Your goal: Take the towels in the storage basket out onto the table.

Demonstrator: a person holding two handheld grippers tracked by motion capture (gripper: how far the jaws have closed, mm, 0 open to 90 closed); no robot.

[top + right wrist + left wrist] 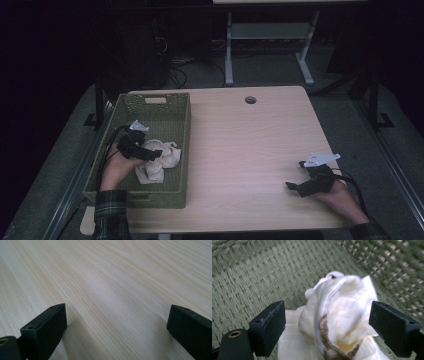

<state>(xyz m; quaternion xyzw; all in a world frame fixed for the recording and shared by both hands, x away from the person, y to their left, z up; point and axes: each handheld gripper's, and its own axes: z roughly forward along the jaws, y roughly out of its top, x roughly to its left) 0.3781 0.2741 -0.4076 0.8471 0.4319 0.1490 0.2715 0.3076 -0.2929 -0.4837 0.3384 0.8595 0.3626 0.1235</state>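
A crumpled cream cloth [161, 161] lies inside the green woven basket [131, 109] at the table's left. In the left gripper view the cloth [339, 312] bulges up between the two black jaws and shows a brown stain. My left gripper [154, 155] hangs over the cloth inside the basket, open [328, 327], its jaws wide on either side of the fabric and apart from it. My right gripper [294, 188] rests low over the bare wood at the front right, open [115, 330], with nothing between its jaws.
The light wooden table [250, 145] has a round cable hole [250, 100] near its far edge. The basket's walls surround the left gripper on all sides. Beyond the table stand a white desk frame [270, 40] and dark floor.
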